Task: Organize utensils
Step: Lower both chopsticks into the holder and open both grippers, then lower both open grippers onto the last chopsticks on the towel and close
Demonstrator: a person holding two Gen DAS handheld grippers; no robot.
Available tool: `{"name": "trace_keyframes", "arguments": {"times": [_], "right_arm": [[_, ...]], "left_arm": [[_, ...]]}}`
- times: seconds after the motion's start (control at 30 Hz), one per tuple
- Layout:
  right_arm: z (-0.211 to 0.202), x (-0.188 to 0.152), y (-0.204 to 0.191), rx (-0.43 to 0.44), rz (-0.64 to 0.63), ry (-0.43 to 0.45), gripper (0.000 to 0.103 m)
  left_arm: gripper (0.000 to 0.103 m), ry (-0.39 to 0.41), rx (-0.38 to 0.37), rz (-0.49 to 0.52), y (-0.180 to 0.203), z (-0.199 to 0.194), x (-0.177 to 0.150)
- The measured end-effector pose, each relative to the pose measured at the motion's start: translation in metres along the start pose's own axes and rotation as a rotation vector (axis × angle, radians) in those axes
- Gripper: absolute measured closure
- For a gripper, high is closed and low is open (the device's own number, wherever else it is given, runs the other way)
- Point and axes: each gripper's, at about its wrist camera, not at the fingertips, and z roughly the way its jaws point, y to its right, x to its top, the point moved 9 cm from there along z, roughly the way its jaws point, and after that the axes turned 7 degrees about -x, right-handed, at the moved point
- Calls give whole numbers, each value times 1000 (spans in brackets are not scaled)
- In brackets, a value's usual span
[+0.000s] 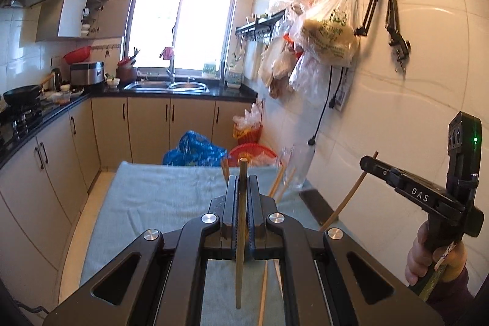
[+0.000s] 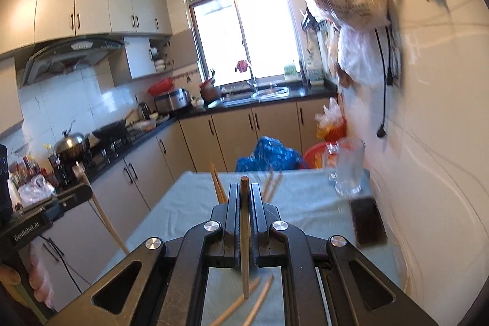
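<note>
Left tool [image 1: 242, 188] clamping chopstick [image 1: 241, 234], right tool [image 2: 243, 197] gripping another chopstick [image 2: 244, 237], prob. above table [image 2: 305, 203]

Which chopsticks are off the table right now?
Two: one clamped in the left gripper, one in the right gripper. The other chopsticks lie loose on the grey cloth.

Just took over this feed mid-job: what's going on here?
A person is sorting chopsticks on a cloth-covered table. Each handheld gripper is shut on one chopstick: the left gripper holds its chopstick, and the right gripper holds another chopstick. More loose chopsticks lie on the cloth. A clear glass stands by the wall with none in it.
</note>
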Motion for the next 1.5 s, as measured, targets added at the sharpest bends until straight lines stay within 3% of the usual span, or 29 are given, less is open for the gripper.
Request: {"name": "trace_keyframes", "arguments": {"times": [0.23, 0.4, 0.6, 0.77, 1.0, 1.07, 1.1, 1.13, 1.17, 1.3, 1.5], "right_arm": [[33, 35, -15, 0, 20, 52, 97], [57, 36, -12, -24, 28, 66, 97], [90, 16, -2, -34, 49, -6, 97], [113, -10, 6, -44, 54, -74, 97], [132, -34, 22, -56, 114, -144, 96], [131, -35, 25, -55, 132, -146, 94], [130, -34, 26, -54, 137, -145, 91], [126, -32, 27, -58, 140, -139, 80], [123, -31, 27, -63, 140, -130, 69], [106, -22, 30, -81, 134, -103, 64], [72, -31, 34, -107, 94, -120, 53]], "left_arm": [[98, 63, 4, 10, -1, 36, 46], [98, 76, -14, -20, -5, 73, 59], [98, -14, 0, -51, -18, 126, 28], [98, -97, 10, -99, -34, 146, -5], [96, -93, 30, -102, -39, 134, -16], [80, -82, 36, -101, -39, 127, -15], [73, -72, 41, -104, -39, 122, -13], [65, -60, 44, -108, -40, 117, -11], [63, -44, 47, -109, -40, 110, -10], [61, -14, 58, -98, -40, 81, -10], [47, 3, 89, -97, -44, 38, -28]]}}
